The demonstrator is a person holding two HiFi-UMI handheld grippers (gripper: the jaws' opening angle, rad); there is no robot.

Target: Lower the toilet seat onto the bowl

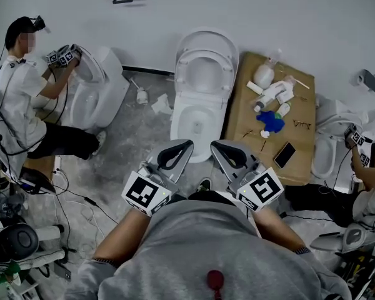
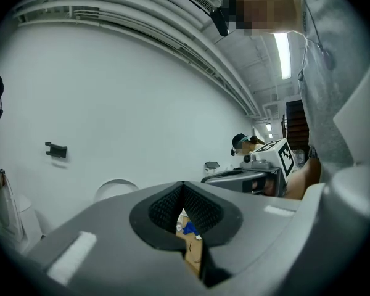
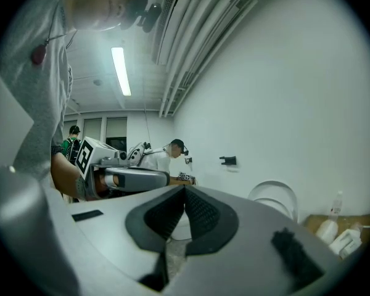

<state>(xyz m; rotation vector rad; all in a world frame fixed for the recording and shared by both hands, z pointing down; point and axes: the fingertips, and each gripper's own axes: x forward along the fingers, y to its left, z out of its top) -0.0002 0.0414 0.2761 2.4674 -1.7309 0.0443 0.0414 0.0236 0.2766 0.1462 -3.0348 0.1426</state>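
Viewed from above, facing a white toilet: left gripper (image 1: 182,147) and right gripper (image 1: 220,147) held side by side close to the body, fingers (image 2: 200,211) of both clenched shut on nothing, likely kept level in readiness to reach forward. Toilet seat (image 1: 205,52) raised, leaning back on the lid (image 1: 207,36) against the wall (image 1: 269,11) above the bowl (image 1: 176,124), directly ahead of both grippers, well apart from them and untouched.

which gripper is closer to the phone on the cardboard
Right. The right gripper sits just left of the phone, by the cardboard edge; the left gripper is farther left, beyond the right one.
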